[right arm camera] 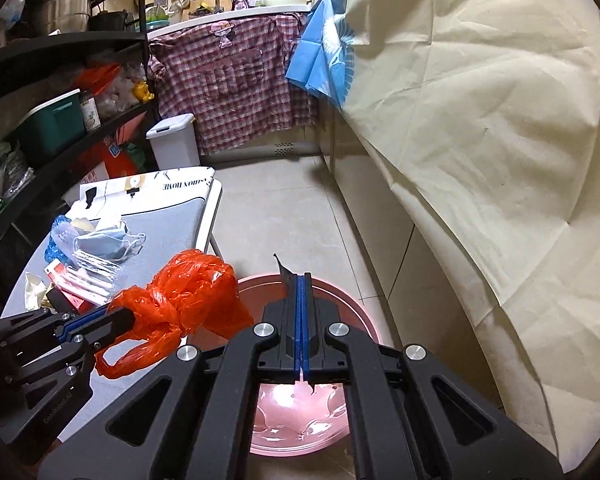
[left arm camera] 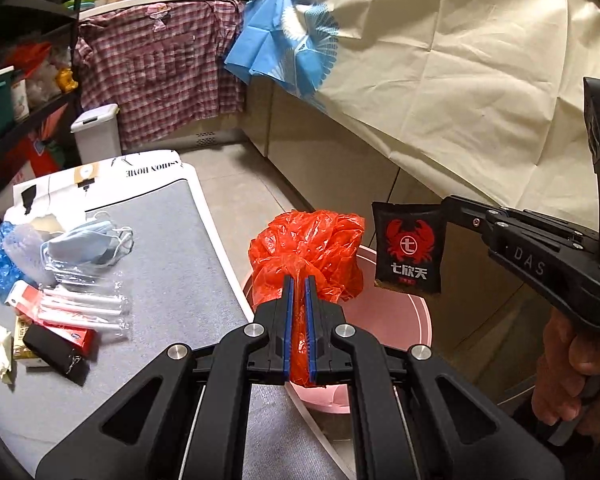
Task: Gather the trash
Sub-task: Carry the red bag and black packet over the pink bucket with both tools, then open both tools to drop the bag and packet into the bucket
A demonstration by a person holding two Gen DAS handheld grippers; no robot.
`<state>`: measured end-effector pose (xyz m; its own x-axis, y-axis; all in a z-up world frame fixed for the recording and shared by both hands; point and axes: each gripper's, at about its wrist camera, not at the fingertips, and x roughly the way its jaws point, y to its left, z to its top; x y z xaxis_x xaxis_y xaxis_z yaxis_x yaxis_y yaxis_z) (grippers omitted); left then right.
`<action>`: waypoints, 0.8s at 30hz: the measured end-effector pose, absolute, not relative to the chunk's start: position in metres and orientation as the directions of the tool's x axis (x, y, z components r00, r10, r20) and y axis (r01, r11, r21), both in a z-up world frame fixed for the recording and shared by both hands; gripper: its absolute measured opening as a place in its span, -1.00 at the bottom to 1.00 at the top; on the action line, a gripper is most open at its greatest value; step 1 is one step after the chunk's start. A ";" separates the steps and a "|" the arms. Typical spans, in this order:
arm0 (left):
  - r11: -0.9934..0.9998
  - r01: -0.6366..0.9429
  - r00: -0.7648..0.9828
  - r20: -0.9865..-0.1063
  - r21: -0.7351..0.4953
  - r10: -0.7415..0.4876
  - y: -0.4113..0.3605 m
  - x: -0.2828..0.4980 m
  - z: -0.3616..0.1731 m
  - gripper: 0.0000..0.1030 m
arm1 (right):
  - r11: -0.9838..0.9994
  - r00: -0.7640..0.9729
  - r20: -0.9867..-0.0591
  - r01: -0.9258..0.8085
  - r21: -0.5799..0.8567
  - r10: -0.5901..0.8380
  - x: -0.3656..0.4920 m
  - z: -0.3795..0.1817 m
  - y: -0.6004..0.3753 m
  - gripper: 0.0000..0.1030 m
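My left gripper [left arm camera: 299, 280] is shut on a crumpled red plastic bag [left arm camera: 308, 248], held over the pink bin [left arm camera: 396, 320]. The same bag [right arm camera: 188, 296] hangs from the left gripper [right arm camera: 130, 318] at the lower left of the right wrist view. My right gripper [right arm camera: 302, 278] is shut on a black snack packet [right arm camera: 285, 276], seen edge-on between the blue pads, above the pink bin [right arm camera: 364, 308]. In the left wrist view that packet [left arm camera: 408, 252], printed with a red crab, dangles from the right gripper [left arm camera: 446, 206] beside the red bag.
A low grey-topped table [left arm camera: 172, 248] on the left holds several pieces of trash: face masks [left arm camera: 92, 244], clear wrappers [left arm camera: 88, 304], a red box [left arm camera: 76, 336], a black packet [left arm camera: 56, 354]. A cream cloth [left arm camera: 460, 80] drapes the counter on the right. A white lidded bin [right arm camera: 172, 140] stands at the back.
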<state>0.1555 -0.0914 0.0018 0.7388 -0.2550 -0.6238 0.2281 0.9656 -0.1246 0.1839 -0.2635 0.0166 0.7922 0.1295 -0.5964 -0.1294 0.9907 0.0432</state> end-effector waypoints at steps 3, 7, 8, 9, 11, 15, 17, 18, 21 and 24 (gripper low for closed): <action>0.966 0.229 0.737 -0.627 -0.123 -0.255 -0.095 0.158 0.002 -0.90 | 0.991 0.791 -0.599 -0.128 0.039 0.126 0.185 0.016 -0.263 -1.00; 0.965 0.234 0.728 -0.637 -0.115 -0.253 -0.098 0.158 -0.003 -0.90 | 0.991 0.792 -0.597 -0.126 0.039 0.124 0.185 0.016 -0.264 -1.00; 0.965 0.237 0.724 -0.642 -0.113 -0.253 -0.099 0.159 -0.005 -0.90 | 0.992 0.792 -0.597 -0.124 0.040 0.123 0.185 0.016 -0.264 -0.99; 0.965 0.238 0.722 -0.644 -0.113 -0.254 -0.100 0.159 -0.006 -0.89 | 0.992 0.791 -0.599 -0.120 0.044 0.122 0.185 0.016 -0.265 -0.99; 0.963 0.244 0.719 -0.646 -0.111 -0.257 -0.101 0.159 -0.007 -0.87 | 0.992 0.787 -0.605 -0.114 0.051 0.122 0.187 0.014 -0.267 -0.94; 0.966 0.234 0.729 -0.638 -0.108 -0.248 -0.099 0.156 -0.005 -0.39 | 0.994 0.774 -0.623 -0.105 0.043 0.109 0.191 0.010 -0.266 -0.71; 0.968 0.225 0.735 -0.632 -0.114 -0.245 -0.095 0.154 -0.002 -0.38 | 0.995 0.780 -0.618 -0.100 0.032 0.098 0.189 0.011 -0.264 -0.27; 0.968 0.223 0.736 -0.631 -0.117 -0.245 -0.094 0.154 -0.001 -0.38 | 0.995 0.787 -0.610 -0.096 0.026 0.092 0.188 0.012 -0.264 -0.15; 0.970 0.214 0.744 -0.623 -0.117 -0.240 -0.090 0.152 0.003 -0.38 | 0.995 0.796 -0.599 -0.097 0.023 0.091 0.186 0.014 -0.263 -0.15; 0.972 0.205 0.755 -0.614 -0.114 -0.231 -0.083 0.149 0.006 -0.38 | 0.995 0.803 -0.589 -0.098 0.023 0.092 0.184 0.016 -0.262 -0.15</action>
